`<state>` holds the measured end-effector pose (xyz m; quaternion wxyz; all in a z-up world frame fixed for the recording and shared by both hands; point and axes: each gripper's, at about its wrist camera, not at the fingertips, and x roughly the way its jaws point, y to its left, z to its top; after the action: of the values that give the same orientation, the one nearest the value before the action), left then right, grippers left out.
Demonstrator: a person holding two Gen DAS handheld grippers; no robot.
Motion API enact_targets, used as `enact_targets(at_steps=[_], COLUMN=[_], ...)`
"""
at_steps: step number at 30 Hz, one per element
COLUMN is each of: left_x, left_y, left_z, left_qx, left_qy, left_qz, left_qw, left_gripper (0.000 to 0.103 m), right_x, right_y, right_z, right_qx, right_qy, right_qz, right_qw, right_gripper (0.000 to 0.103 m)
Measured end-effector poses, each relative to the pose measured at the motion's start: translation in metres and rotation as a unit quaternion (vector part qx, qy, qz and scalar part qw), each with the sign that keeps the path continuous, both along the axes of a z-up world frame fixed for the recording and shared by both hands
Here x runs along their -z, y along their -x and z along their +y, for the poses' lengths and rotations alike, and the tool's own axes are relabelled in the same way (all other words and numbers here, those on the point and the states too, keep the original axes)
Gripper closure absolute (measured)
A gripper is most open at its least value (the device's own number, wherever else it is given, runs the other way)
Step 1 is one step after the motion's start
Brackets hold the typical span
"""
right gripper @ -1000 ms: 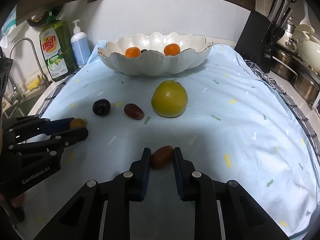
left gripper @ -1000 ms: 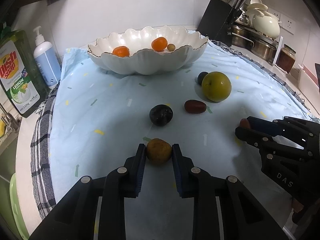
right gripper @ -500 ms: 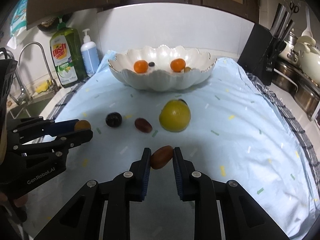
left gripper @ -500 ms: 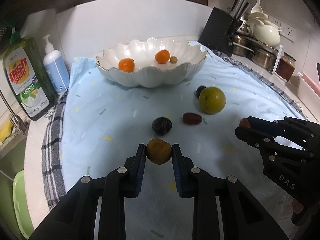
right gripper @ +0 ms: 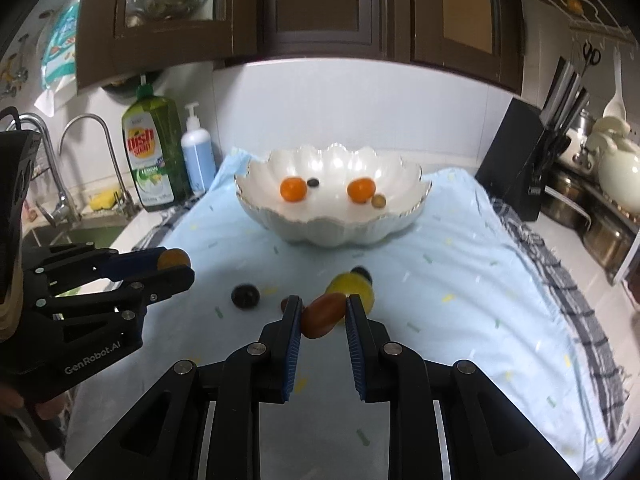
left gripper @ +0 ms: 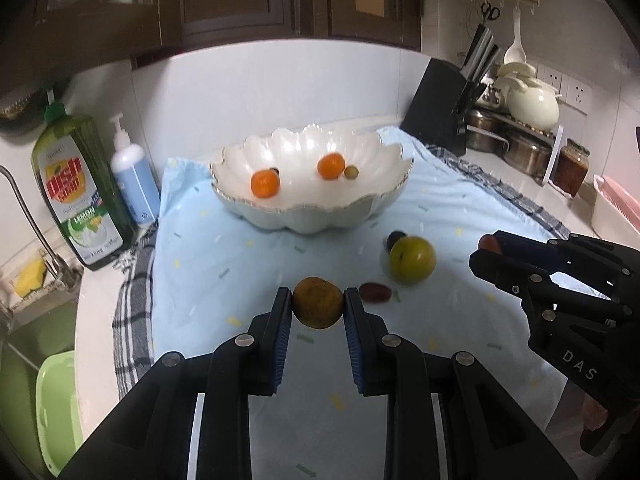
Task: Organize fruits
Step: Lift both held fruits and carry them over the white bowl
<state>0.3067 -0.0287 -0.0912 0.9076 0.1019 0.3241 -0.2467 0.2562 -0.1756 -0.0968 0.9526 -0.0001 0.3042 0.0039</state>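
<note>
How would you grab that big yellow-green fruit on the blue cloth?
Grip the big yellow-green fruit across its widest middle, pads on its left and right sides, coming from the near side and above. It is round and smooth, so a grip off the middle would probably slip. A small dark fruit sits against its far side, and the white bowl lies beyond, so the near side is freer.

Dark brown wall cabinets (right gripper: pixel 320 12) are hanging above a white backsplash (left gripper: pixel 272 88) that is catching soft, dim light. A pale countertop (left gripper: pixel 94 320) is carrying a light blue cloth (right gripper: pixel 460 280) lying over a checked towel (left gripper: pixel 134 312). A steel tap (right gripper: pixel 100 148) is arching over the sink at one end, while a black knife block (left gripper: pixel 438 118) and steel pots (left gripper: pixel 516 148) are standing at the other, below white wall sockets (left gripper: pixel 564 86).
</note>
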Motion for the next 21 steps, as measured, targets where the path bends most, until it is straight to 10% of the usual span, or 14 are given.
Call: enact_targets(at_steps=[21], left_x=[-0.058], left_y=[0.007], left_z=[-0.022], left_qx=[-0.038], left_qy=[0.033], left_qz=[-0.075], left_qw=[0.9959], left_gripper=[0.076], right_x=[-0.055], right_y=[-0.004], right_z=[-0.026], right_qx=[-0.039], right_qy=[0.008], right_qz=[-0.080], right_qw=[0.996], right_gripper=[0.079])
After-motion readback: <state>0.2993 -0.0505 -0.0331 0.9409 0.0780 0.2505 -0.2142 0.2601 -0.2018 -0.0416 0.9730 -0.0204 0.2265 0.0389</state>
